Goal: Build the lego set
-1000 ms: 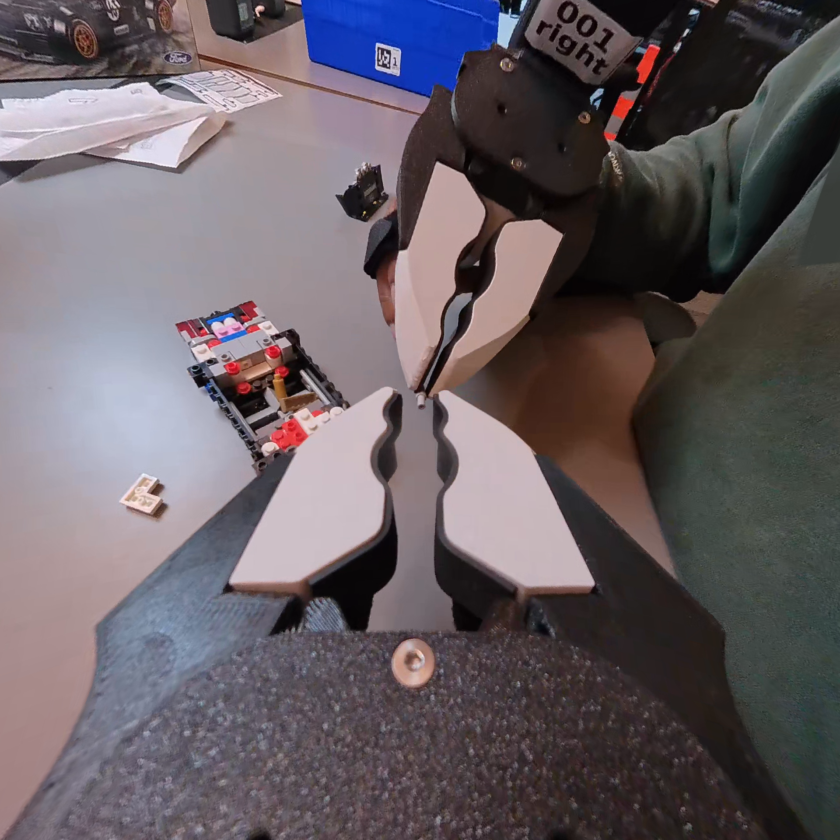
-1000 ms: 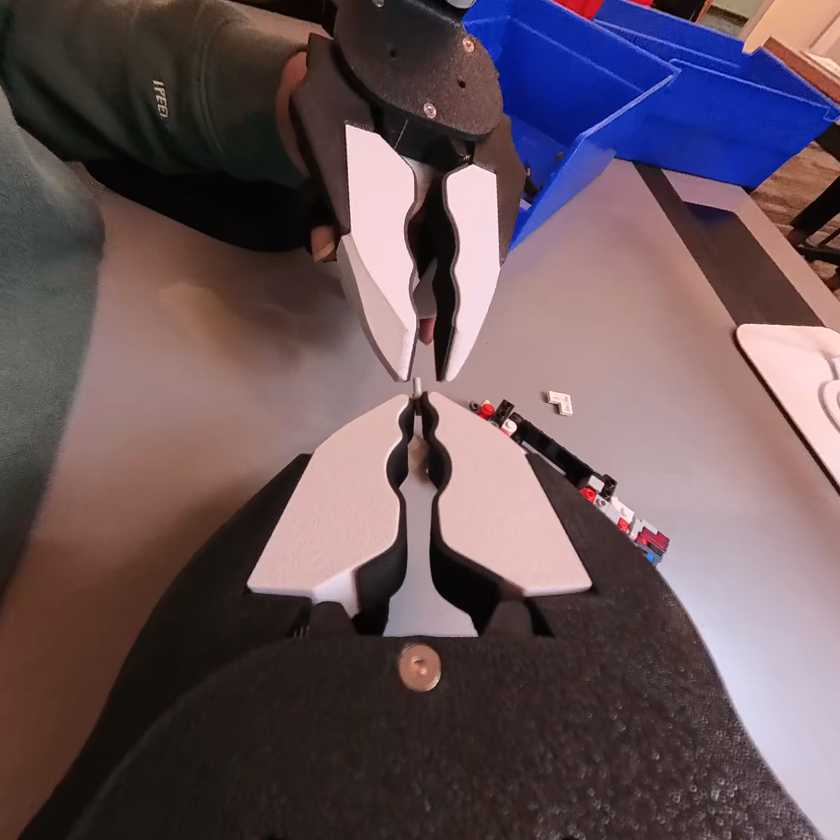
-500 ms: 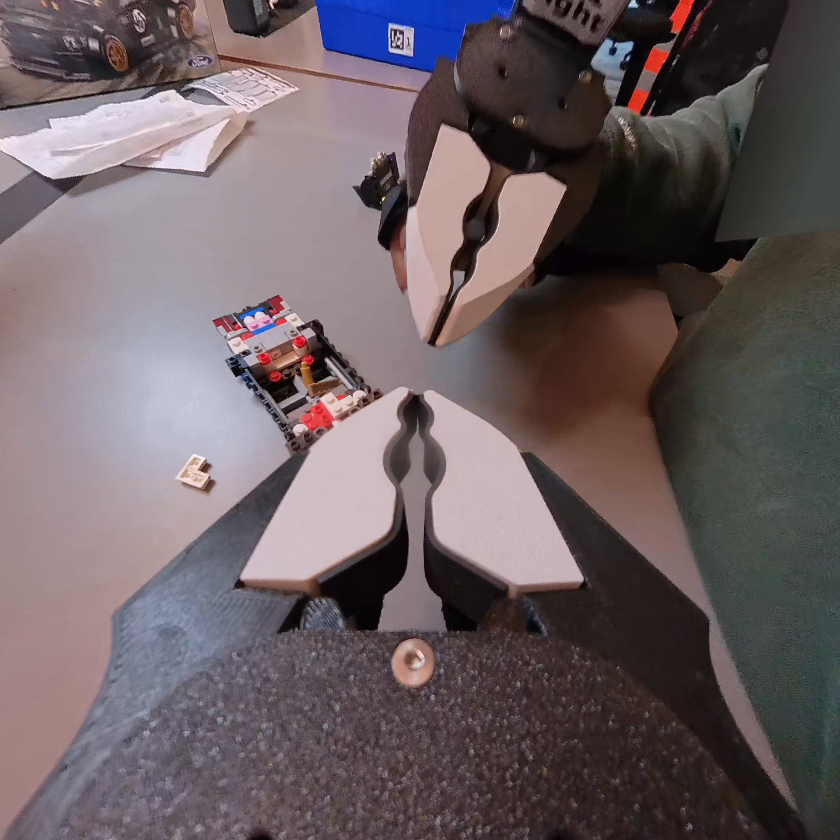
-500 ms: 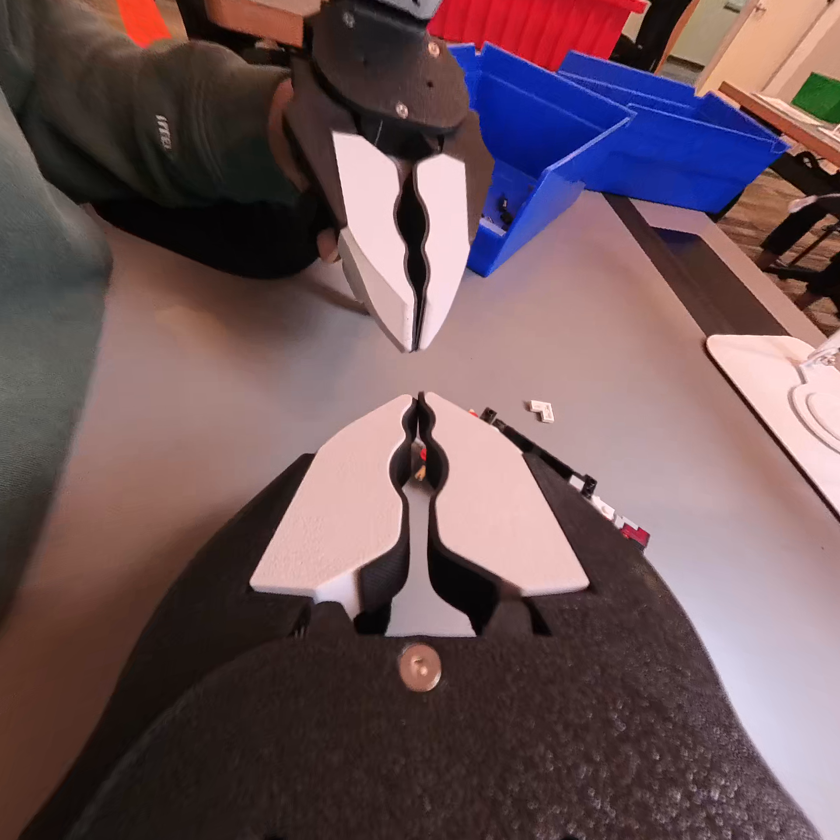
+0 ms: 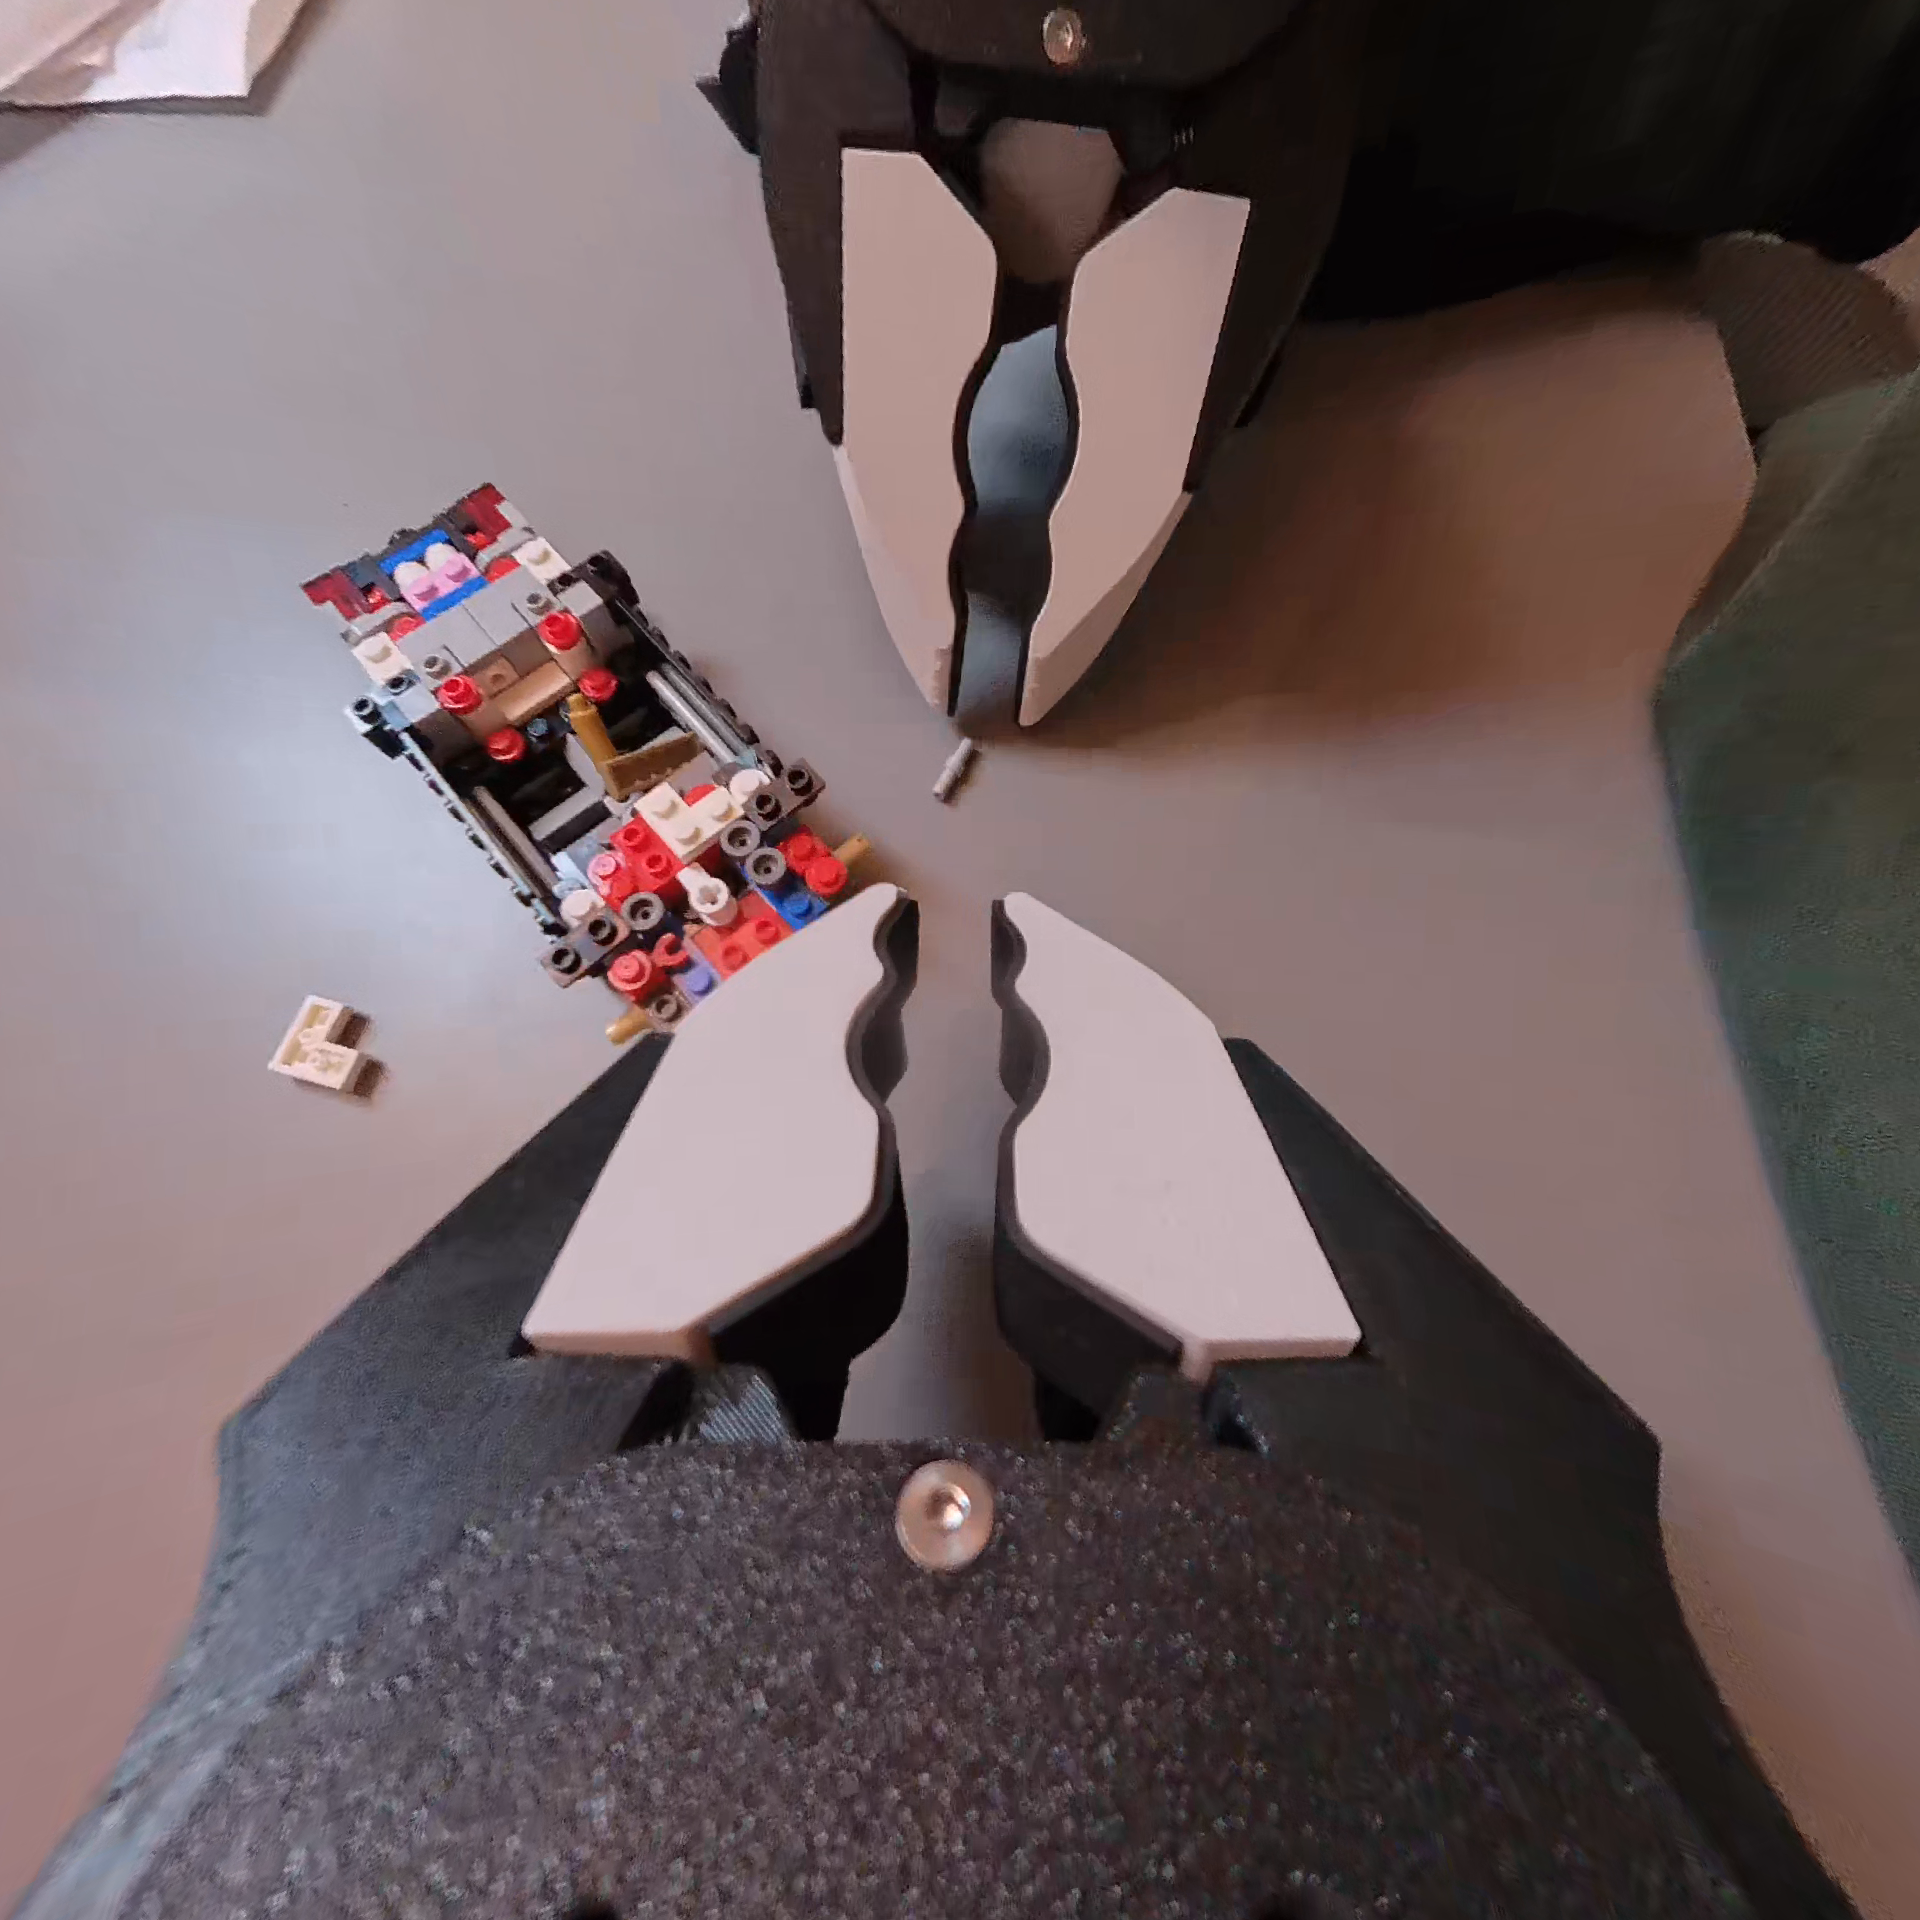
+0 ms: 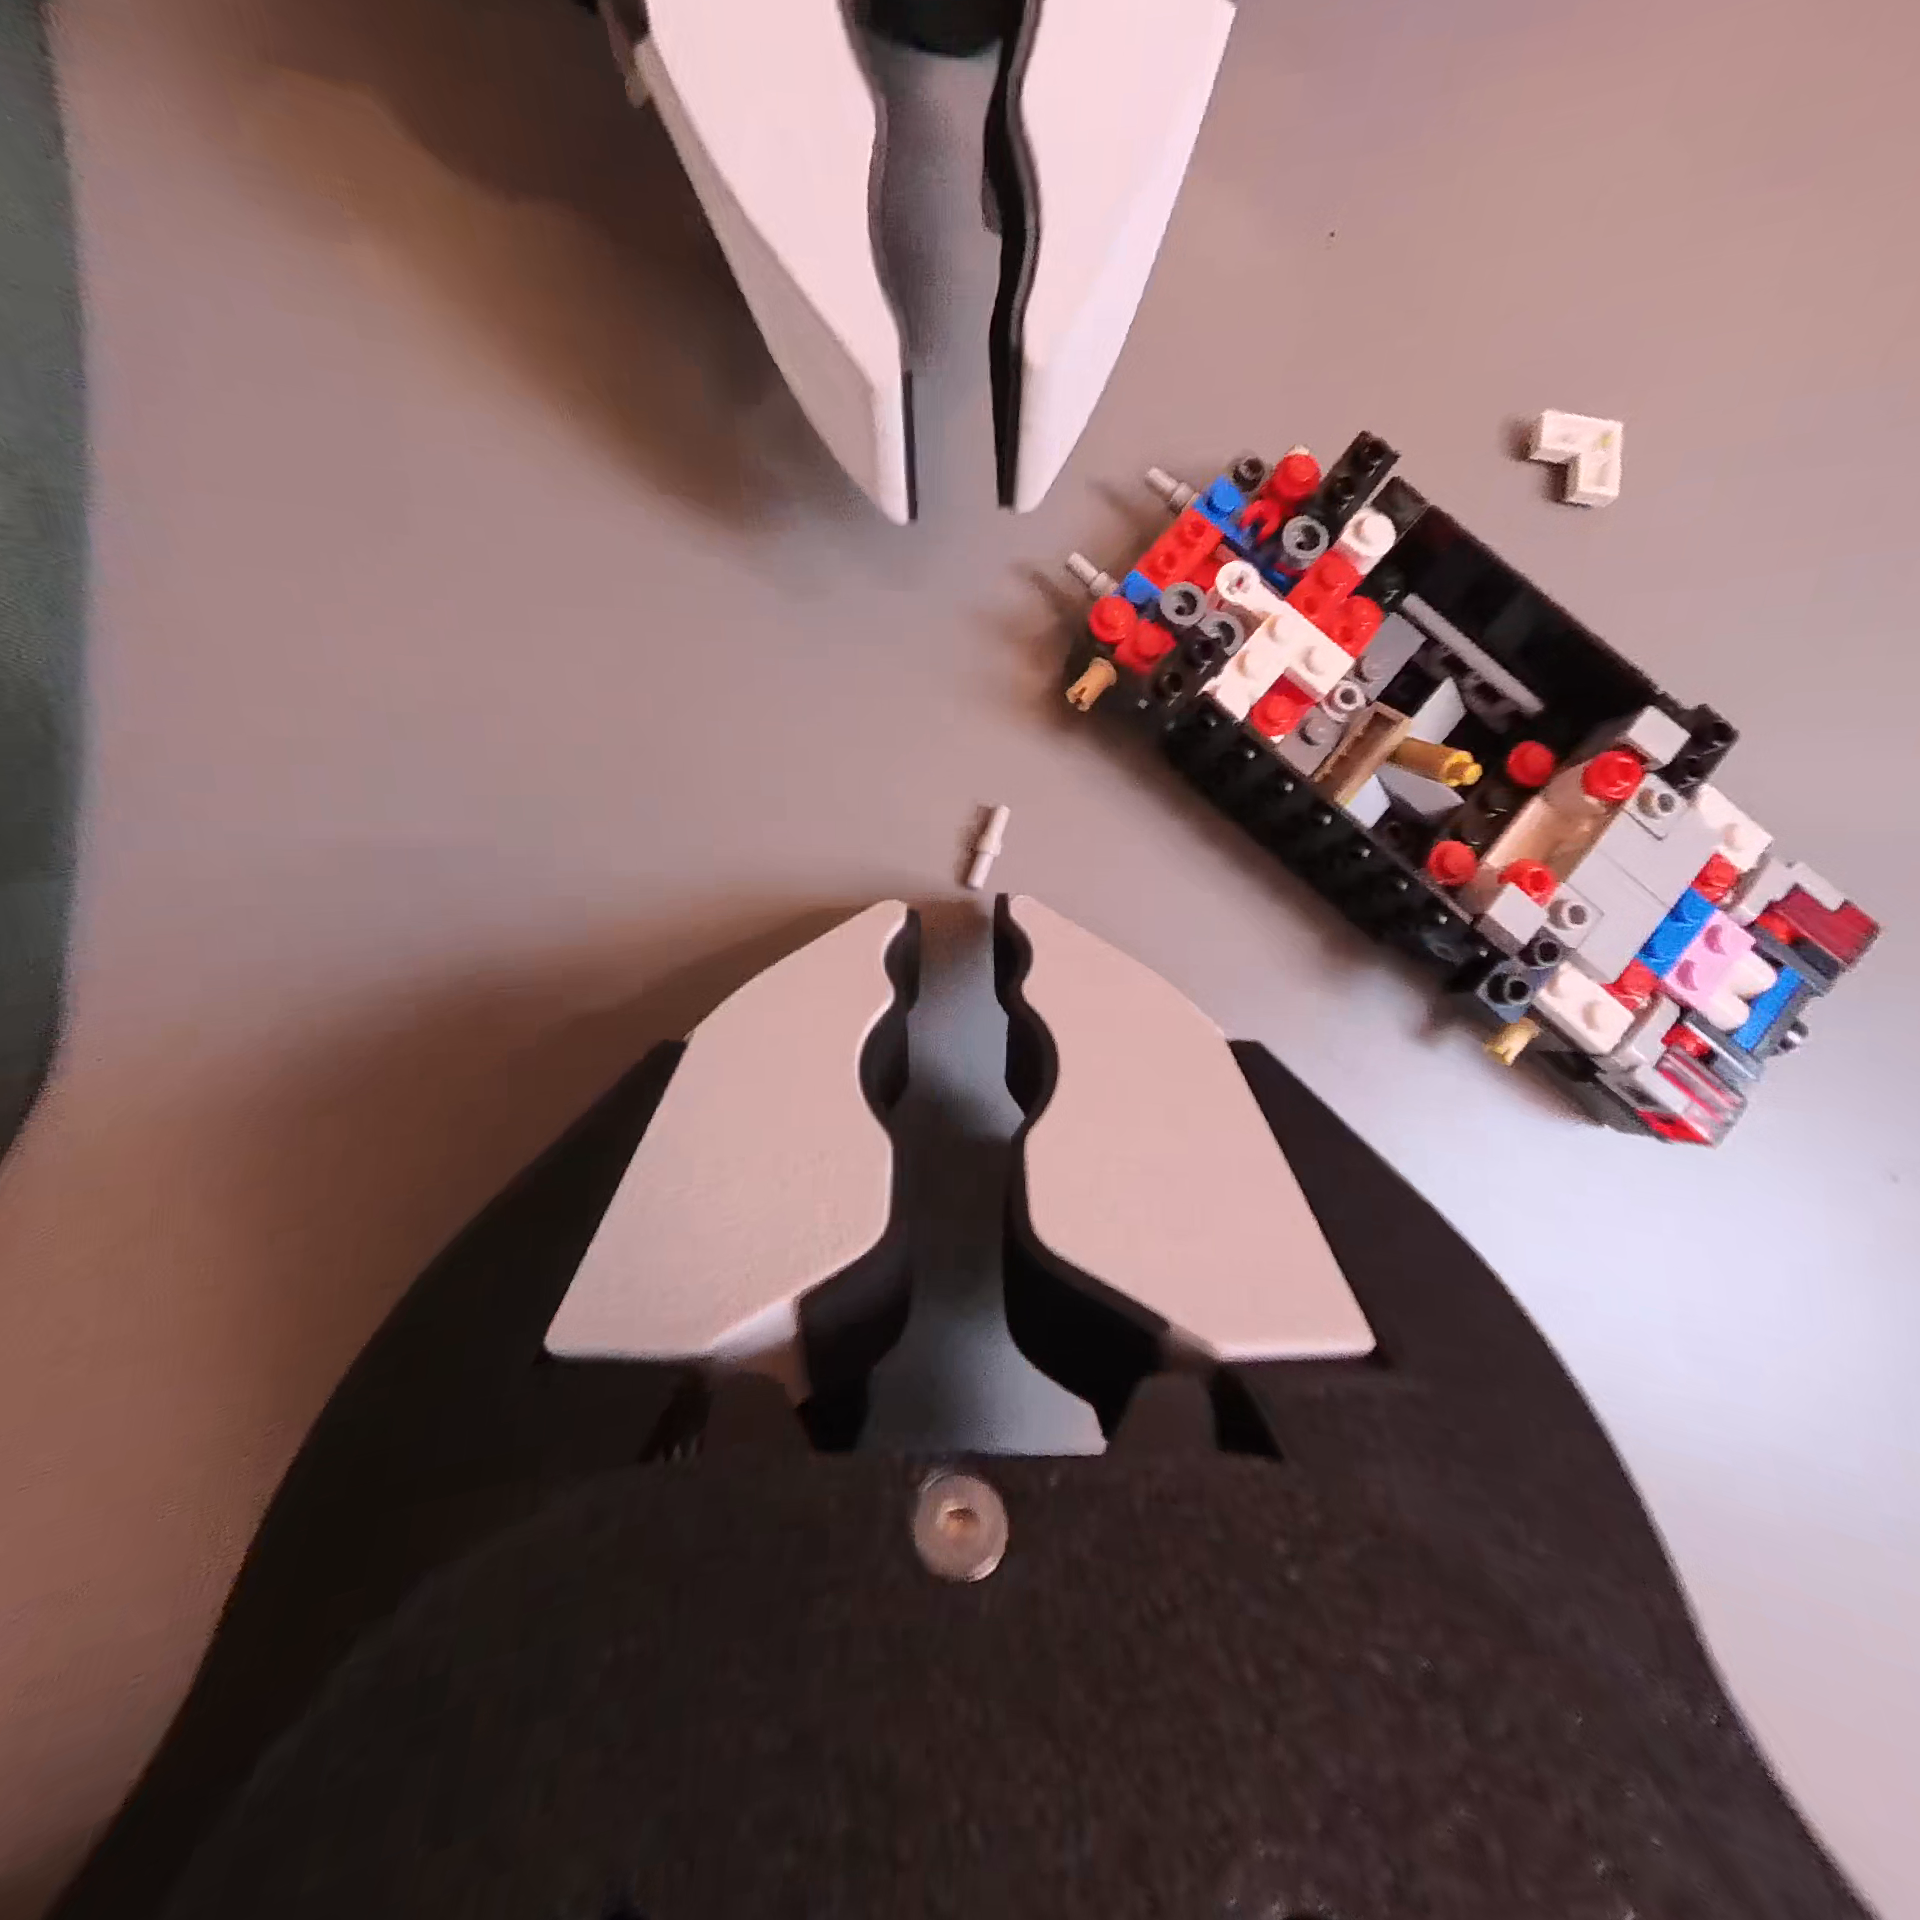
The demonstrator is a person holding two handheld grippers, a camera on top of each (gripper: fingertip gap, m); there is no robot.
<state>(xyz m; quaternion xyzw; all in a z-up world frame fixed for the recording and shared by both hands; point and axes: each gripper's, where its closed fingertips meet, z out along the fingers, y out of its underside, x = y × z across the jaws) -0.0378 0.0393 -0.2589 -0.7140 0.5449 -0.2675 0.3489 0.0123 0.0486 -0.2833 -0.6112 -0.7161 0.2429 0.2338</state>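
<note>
Two grippers face each other over a grey table, left gripper (image 5: 945, 914) and right gripper (image 6: 956, 914) both parted, empty; small grey pin (image 6: 983, 846) lies loose between them, beside the part-built lego car (image 6: 1455, 769); next, likely: pinch the pin.

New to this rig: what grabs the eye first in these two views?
The colourful half-built lego car lying on the grey table. Next, two grippers facing tip to tip, jaws apart and empty: left gripper, right gripper. Between their tips a small grey pin lies loose on the table; a white L-shaped piece lies apart from the car.
</note>
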